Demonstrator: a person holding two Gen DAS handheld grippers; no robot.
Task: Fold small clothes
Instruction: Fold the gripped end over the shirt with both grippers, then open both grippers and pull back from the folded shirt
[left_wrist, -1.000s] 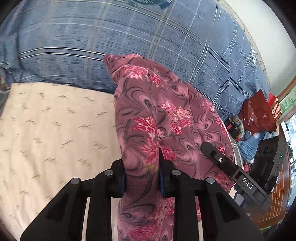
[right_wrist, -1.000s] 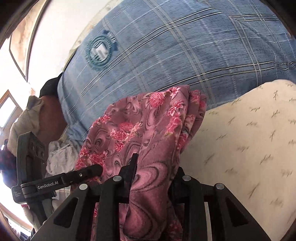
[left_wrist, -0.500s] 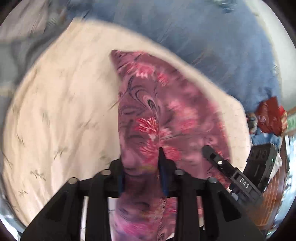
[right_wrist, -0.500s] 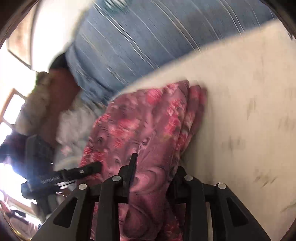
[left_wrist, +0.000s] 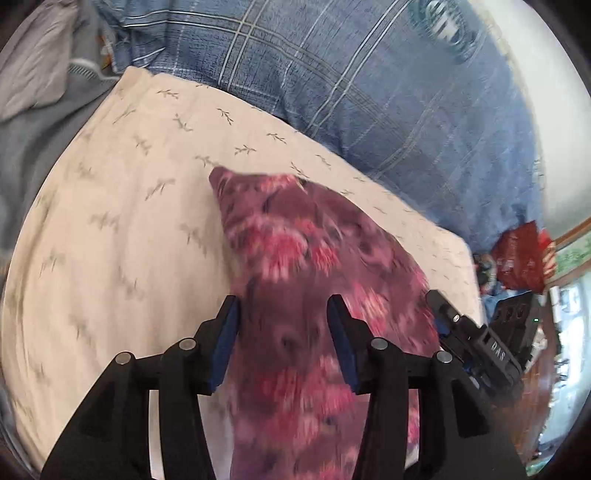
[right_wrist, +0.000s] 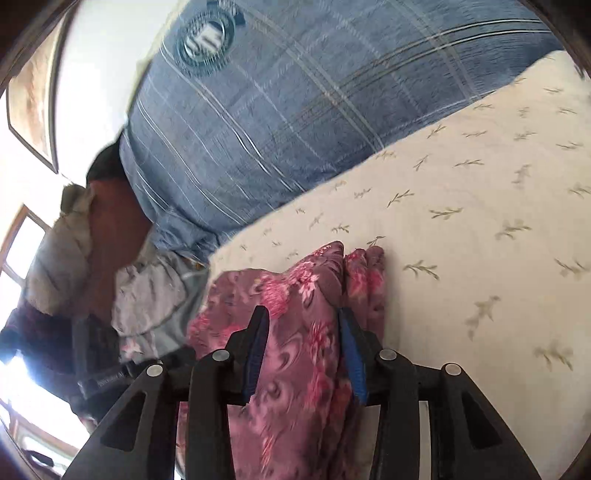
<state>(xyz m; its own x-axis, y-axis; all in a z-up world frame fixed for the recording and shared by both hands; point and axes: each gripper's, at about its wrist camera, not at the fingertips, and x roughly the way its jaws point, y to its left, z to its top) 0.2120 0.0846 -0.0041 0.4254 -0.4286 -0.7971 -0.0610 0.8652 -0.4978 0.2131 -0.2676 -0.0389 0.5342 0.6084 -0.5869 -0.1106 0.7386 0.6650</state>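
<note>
Two claws stood over one folded garment (left_wrist: 314, 266), a maroon cloth with pink flowers, which lay on a cream cushion (left_wrist: 122, 229) printed with small leaf sprigs. In the left wrist view the left claw (left_wrist: 282, 325) had its blue-padded fingers (left_wrist: 225, 339) spread apart, one on either side of the cloth; the fabric ran between them and on past the tips, ending in a corner on the cushion. The picture was blurred there, so I could not tell whether the pads touched the cloth, but a narrow gap showed at each side. In the right wrist view the right claw (right_wrist: 303, 332) was likewise parted, its fingers (right_wrist: 351, 354) flanking a thick fold of the same garment (right_wrist: 306, 295), whose layered edge lay just ahead of the tips on the cushion (right_wrist: 461, 229). The right claw (left_wrist: 472, 343) also showed at the garment's far side in the left view. A blue plaid blanket (left_wrist: 369, 81) lay behind the cushion, touching its far edge, and grey clothes (right_wrist: 147, 288) sat beside the garment in the right view.
</note>
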